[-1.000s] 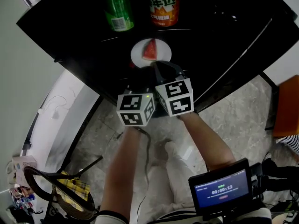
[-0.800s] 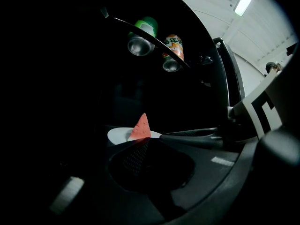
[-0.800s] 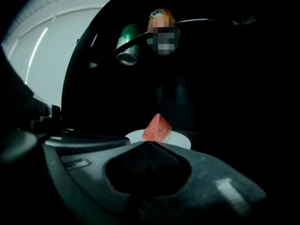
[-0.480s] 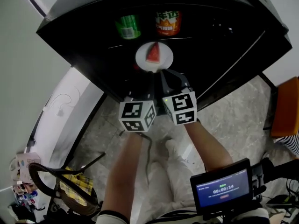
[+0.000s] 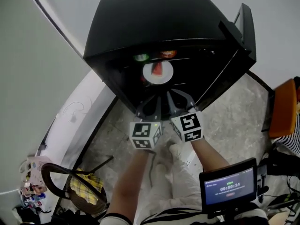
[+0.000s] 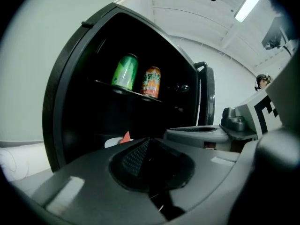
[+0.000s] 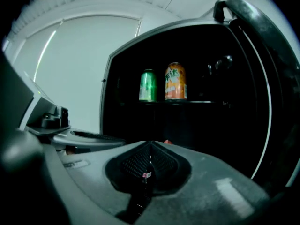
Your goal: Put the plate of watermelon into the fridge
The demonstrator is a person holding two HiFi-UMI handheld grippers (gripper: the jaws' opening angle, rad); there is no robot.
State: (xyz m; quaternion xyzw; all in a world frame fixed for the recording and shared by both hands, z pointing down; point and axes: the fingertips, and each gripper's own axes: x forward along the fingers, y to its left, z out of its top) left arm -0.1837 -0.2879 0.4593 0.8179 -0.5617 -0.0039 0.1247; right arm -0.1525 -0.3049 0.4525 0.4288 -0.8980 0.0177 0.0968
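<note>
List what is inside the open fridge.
A green can and an orange can stand on the upper shelf; below it sits a plate with a watermelon slice. The dark back cannot be made out.

Tally as I see it from remote station:
- Fridge [image 5: 154, 18]: one, black. Door [image 5: 241, 36]: one.
- Cans: two. I log one green can [image 6: 124, 72], one orange can [image 6: 151, 82].
- Shelf [image 7: 197, 102] under cans: one that I can make out.
- Plate [image 5: 149, 75]: one, white.
- Watermelon slice [image 5: 158, 68]: one.
- Grippers: two. One left gripper [image 6: 149, 139], one right gripper [image 7: 150, 144].
- Marker cubes: two. One left cube [image 5: 145, 135], one right cube [image 5: 187, 127].
- Screen [image 5: 229, 187]: one, lit.
</note>
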